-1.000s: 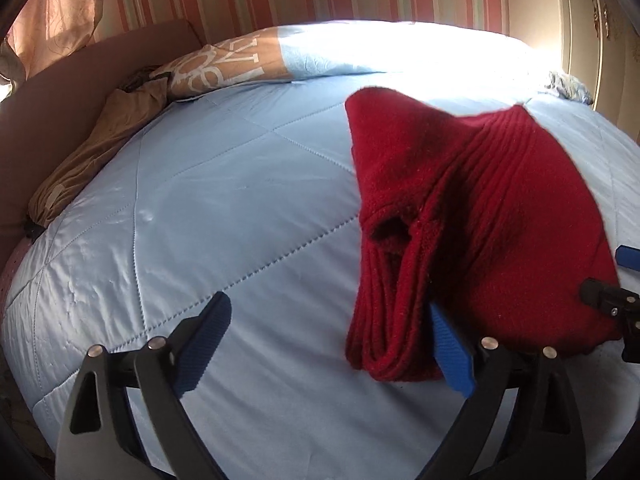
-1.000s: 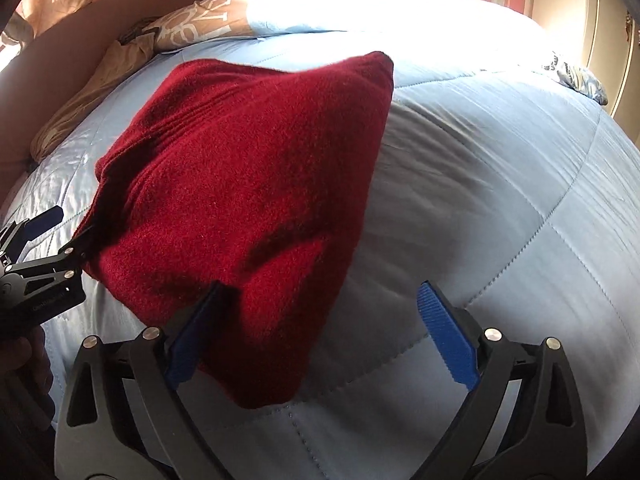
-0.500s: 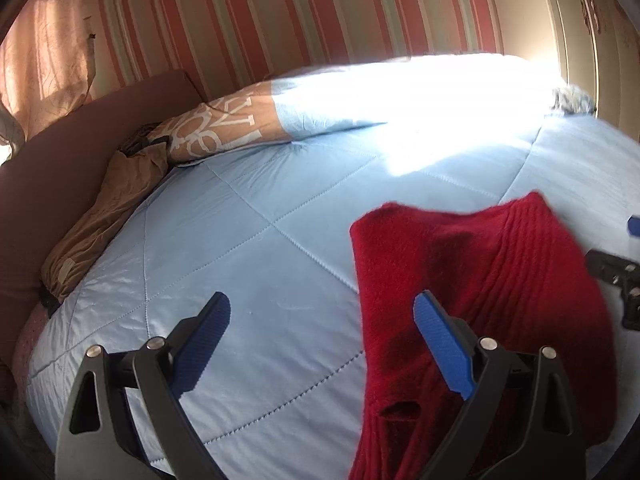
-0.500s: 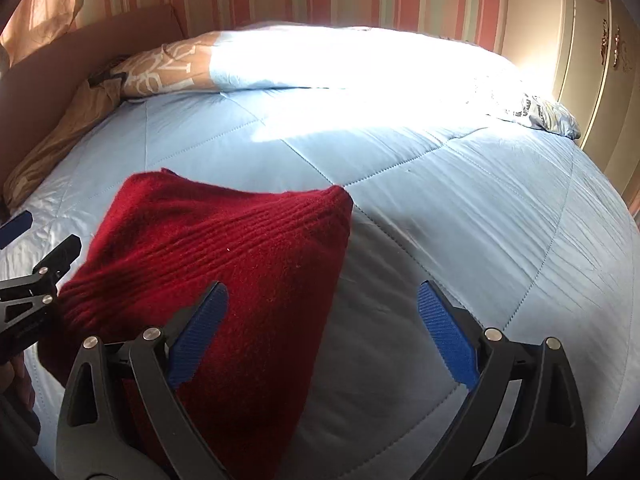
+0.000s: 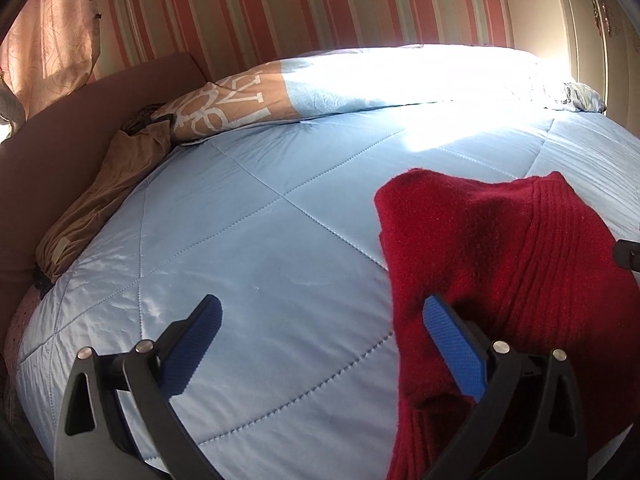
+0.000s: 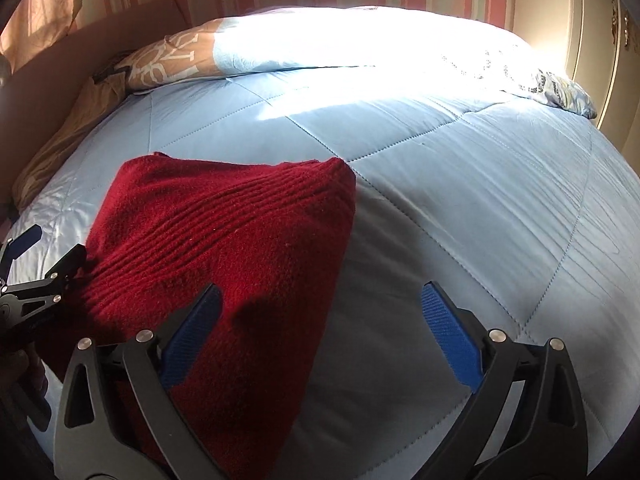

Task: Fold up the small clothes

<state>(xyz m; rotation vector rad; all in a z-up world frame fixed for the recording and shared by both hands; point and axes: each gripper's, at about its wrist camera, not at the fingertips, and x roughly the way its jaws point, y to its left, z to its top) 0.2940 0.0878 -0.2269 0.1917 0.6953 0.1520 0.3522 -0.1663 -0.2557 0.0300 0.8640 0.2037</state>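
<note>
A red knitted garment (image 5: 500,264) lies folded on the light blue quilt (image 5: 260,248); it also shows in the right wrist view (image 6: 224,240). My left gripper (image 5: 320,344) is open and empty; its right finger sits at the garment's left edge. My right gripper (image 6: 320,328) is open and empty; its left finger is over the garment's near right part. The left gripper also shows at the left edge of the right wrist view (image 6: 44,256), beside the garment. The right gripper's tip shows at the right edge of the left wrist view (image 5: 628,254).
A tan and white patterned pillow (image 5: 236,104) and a brown cloth (image 5: 100,200) lie at the bed's far left by the brown headboard (image 5: 52,152). A patterned cloth (image 6: 560,88) lies at the far right. A striped wall (image 5: 320,8) stands behind.
Both grippers have pulled back from the garment and tilted up, staying open. The garment, seen close and raised a second ago, now lies flat on the quilt, lower in both views.
</note>
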